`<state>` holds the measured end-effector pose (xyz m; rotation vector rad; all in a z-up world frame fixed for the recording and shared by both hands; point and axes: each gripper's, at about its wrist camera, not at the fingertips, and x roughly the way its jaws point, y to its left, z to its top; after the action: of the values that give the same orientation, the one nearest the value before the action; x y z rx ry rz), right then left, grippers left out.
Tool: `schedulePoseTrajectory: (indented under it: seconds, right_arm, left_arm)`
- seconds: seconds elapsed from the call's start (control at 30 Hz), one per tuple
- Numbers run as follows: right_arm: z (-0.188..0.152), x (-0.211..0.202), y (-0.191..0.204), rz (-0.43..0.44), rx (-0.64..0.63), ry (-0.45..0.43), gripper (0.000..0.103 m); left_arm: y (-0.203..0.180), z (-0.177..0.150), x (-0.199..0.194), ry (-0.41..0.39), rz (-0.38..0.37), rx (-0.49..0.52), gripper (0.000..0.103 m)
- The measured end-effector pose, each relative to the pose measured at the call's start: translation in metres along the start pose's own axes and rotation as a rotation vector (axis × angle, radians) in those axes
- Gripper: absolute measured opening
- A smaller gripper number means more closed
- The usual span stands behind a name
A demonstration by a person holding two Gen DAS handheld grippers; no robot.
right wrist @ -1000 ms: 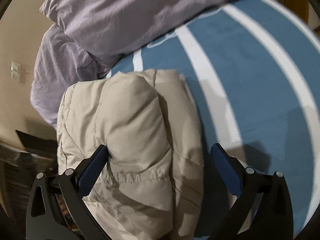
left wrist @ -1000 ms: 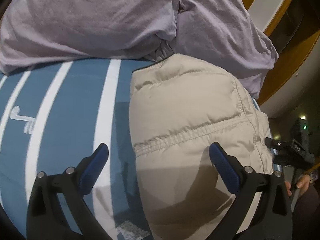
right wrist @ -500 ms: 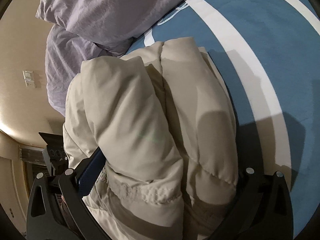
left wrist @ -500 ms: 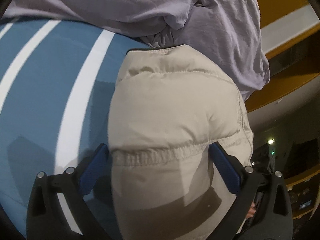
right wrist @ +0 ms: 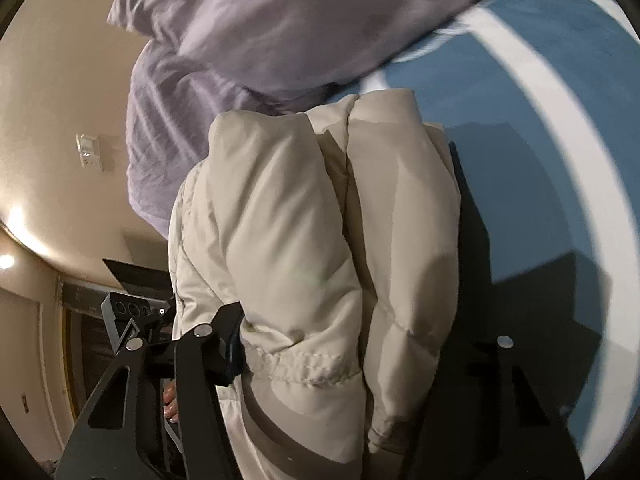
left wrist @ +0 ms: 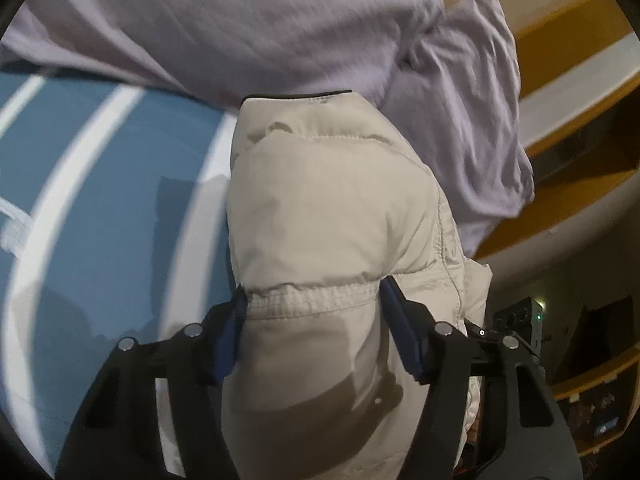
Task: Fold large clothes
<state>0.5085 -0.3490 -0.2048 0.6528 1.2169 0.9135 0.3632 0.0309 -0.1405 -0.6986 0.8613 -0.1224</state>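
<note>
Ahead: lilac pillows [left wrist: 240,28] bank up against the far end of the puffy beige jacket [left wrist: 332,208], blocking passage there. Striped blue bed [left wrist: 100,200] beside the jacket lies bare (free lane along it).

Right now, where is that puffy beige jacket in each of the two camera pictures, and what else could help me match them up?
Left wrist view: the beige jacket fills the centre, running down between the left gripper fingers.
Right wrist view: the beige jacket stands in the centre, bunched between the right gripper fingers.
Shared landmark: the lilac pillows lie just beyond the jacket, on the blue striped bedcover.
</note>
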Motion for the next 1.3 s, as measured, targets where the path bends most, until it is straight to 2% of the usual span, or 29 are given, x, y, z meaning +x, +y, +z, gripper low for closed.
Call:
schedulePoseTrajectory:
  seconds: [0.27,0.33,0.43,0.53,0.63,0.73,0.83,0.93,1.03,1.17,1.3]
  right_arm:
    - [0.018,0.063,0.044,0.007,-0.060,0.019,0.057]
    - [0.016,0.070,0.047,-0.022,-0.061,0.009,0.063]
    - [0.016,0.066,0.049,-0.074,-0.063,0.016,0.072]
    - [0.018,0.051,0.049,-0.110,-0.075,0.023,0.077]
    - [0.021,0.022,0.061,-0.215,-0.149,-0.058,0.079]
    - [0.026,0.007,0.085,-0.332,-0.253,-0.173,0.079]
    - [0.031,0.015,0.120,-0.414,-0.394,-0.236,0.079]
    - [0.026,0.029,0.146,-0.462,-0.519,-0.284,0.075]
    - [0.022,0.051,0.161,-0.509,-0.622,-0.319,0.071]
    - [0.026,0.071,0.149,-0.531,-0.606,-0.311,0.068]
    - [0.023,0.089,0.134,-0.545,-0.587,-0.289,0.067]
  left_arm:
    - [0.025,0.044,-0.027,-0.096,0.174,0.040,0.064]
    - [0.027,0.046,-0.024,-0.099,0.235,0.072,0.064]
    - [0.025,0.045,-0.024,-0.125,0.282,0.119,0.068]
    - [0.014,0.044,-0.026,-0.173,0.371,0.194,0.071]
    - [-0.001,0.049,-0.032,-0.248,0.449,0.252,0.078]
    - [-0.019,0.054,-0.033,-0.317,0.452,0.295,0.082]
    - [-0.038,0.057,-0.025,-0.351,0.448,0.342,0.085]
    - [-0.054,0.058,-0.008,-0.343,0.456,0.395,0.086]
    - [-0.059,0.052,0.012,-0.296,0.473,0.450,0.086]
    - [-0.052,0.044,0.024,-0.282,0.492,0.478,0.088]
    - [-0.044,0.042,0.029,-0.278,0.475,0.468,0.092]
